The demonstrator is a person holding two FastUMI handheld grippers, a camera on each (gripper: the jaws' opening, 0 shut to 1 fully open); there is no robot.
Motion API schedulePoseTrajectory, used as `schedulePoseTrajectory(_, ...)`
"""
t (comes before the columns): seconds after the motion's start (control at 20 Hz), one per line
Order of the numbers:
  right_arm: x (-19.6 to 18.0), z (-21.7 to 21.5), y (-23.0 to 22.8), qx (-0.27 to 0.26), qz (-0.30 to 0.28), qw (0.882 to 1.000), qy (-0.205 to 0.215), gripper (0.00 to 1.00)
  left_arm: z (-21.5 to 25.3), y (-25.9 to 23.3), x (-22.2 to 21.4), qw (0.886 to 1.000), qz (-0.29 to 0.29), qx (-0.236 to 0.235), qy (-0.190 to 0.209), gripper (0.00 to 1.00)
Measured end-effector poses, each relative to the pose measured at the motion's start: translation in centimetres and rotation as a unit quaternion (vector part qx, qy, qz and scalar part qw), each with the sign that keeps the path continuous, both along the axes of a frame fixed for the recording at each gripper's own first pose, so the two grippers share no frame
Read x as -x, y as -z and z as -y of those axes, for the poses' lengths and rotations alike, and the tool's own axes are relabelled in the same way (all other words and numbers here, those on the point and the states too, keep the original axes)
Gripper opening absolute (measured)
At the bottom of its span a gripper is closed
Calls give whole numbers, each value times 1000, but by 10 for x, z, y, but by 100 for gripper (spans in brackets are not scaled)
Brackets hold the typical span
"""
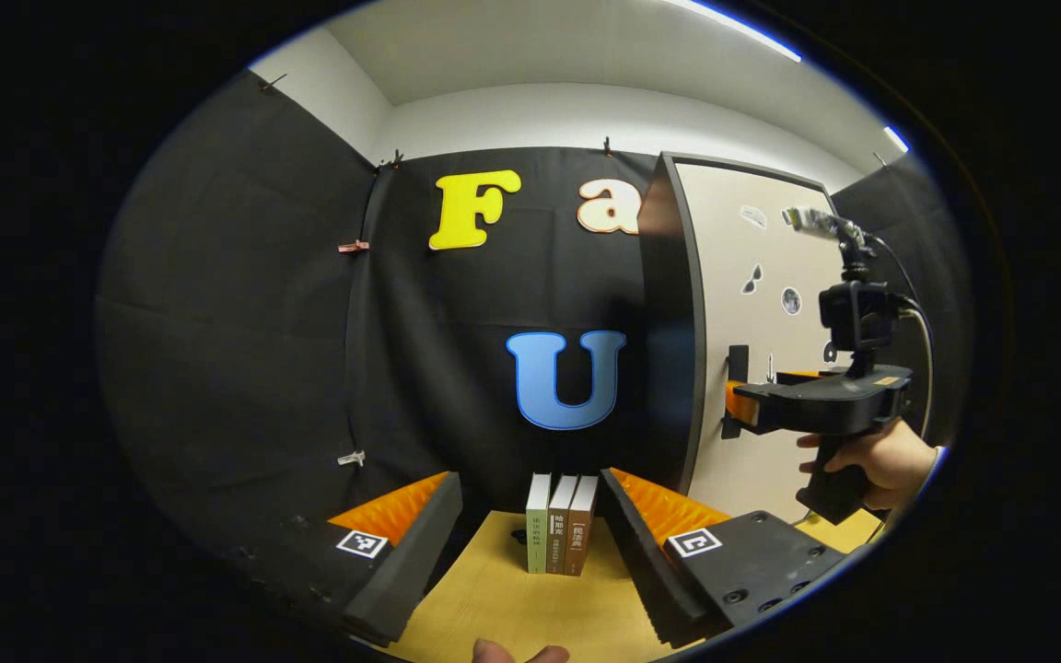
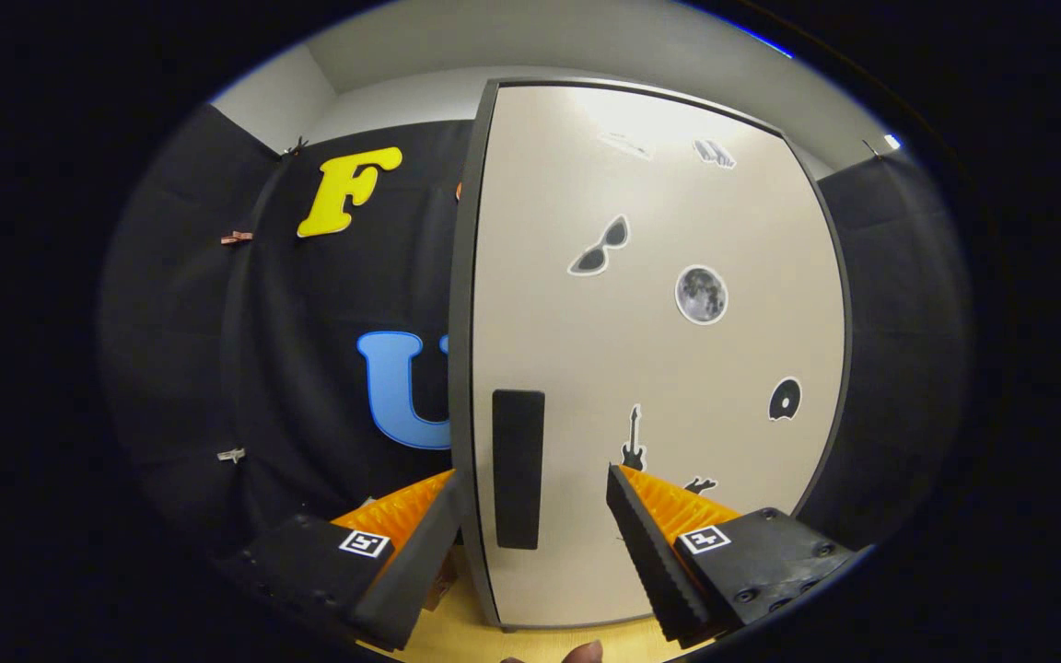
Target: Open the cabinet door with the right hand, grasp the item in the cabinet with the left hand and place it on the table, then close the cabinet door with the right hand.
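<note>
Wooden surface (image 1: 503, 608) below; right tongs (image 2: 530, 543), spread, straddle the door handle (image 2: 518, 468); closing off-centre could slip off.

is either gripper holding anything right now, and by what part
Nothing is held. The left gripper is open before the books; the right gripper is open around the door handle, not clamped.

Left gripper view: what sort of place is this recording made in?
Most likely a staged recording booth, not a real home: black cloth walls pinned up with clips, a lone sticker-decorated cabinet door standing on a wooden table, and three books as props.
</note>
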State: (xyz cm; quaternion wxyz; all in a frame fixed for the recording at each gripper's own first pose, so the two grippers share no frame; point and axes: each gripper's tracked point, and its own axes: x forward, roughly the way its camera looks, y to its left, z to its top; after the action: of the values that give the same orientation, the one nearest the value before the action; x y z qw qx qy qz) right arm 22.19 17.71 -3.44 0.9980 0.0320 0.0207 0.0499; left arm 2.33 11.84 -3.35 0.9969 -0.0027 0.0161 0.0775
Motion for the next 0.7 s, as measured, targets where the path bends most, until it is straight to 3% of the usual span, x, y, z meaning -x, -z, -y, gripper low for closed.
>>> schedulePoseTrajectory(0.25,-23,-11,12,-6,-7,1000,2,95,-5,7,2,1000,-6,5,-9,95)
schedulePoseTrajectory(0.3,-29,-12,15,-9,-8,1000,2,77,-5,8,4,1000,-8,6,-9,95)
schedulePoseTrajectory(0.35,-30,-15,16,-11,-9,1000,-3,72,-5,8,6,1000,-8,7,-10,95)
schedulePoseTrajectory(0.4,-34,-17,21,-15,-17,1000,-5,49,-5,8,7,1000,-9,7,-10,95)
schedulePoseTrajectory(0.45,-33,-17,19,-24,-14,1000,-4,41,-4,9,9,1000,-10,7,-11,95)
schedulePoseTrajectory(0.55,-30,-17,19,-31,-23,999,-3,39,-1,11,14,1000,-15,3,-11,95)
schedulePoseTrajectory(0.6,-32,-17,22,-25,-34,999,-6,27,0,11,17,1000,-16,2,-12,95)
schedulePoseTrajectory(0.7,-29,-16,22,-13,-42,999,-13,21,4,9,22,1000,-15,5,-10,95)
